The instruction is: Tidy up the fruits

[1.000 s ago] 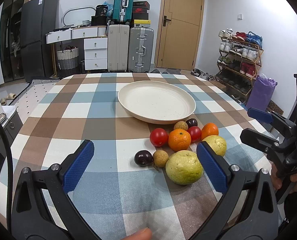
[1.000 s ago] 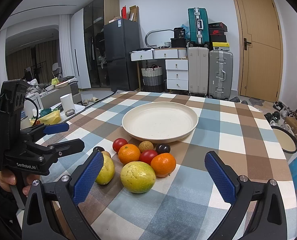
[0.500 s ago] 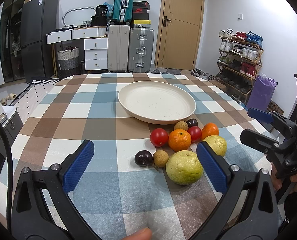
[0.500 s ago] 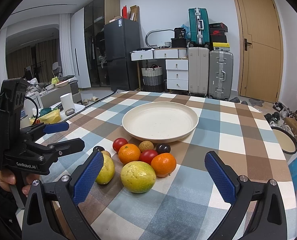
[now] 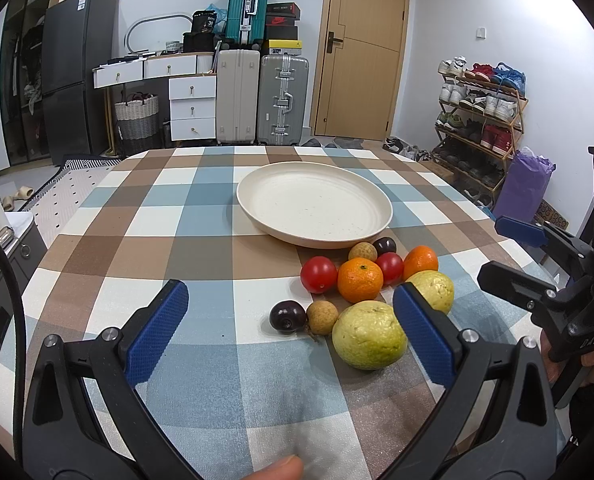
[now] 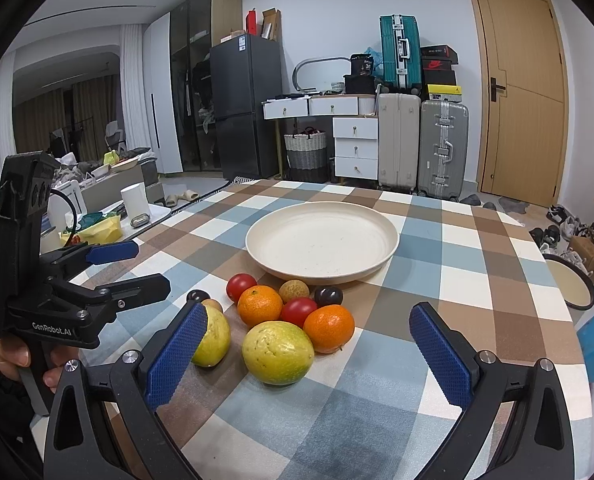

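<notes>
On table, L view: fruits (image 5: pixel 361 284) heaped just before empty plate (image 5: pixel 314 210); my L claw (image 5: pixel 293 328) wide, holding nothing. R view: R claw (image 6: pixel 309 352) wide too. Guava (image 6: pixel 277 352) looks firm, heavy-ish; I'd grip across its middle. Tomatoes soft.

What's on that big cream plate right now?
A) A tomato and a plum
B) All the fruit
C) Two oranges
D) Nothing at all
D: the plate is bare, and all the fruit, like this orange, sits on the tablecloth beside it.
</notes>
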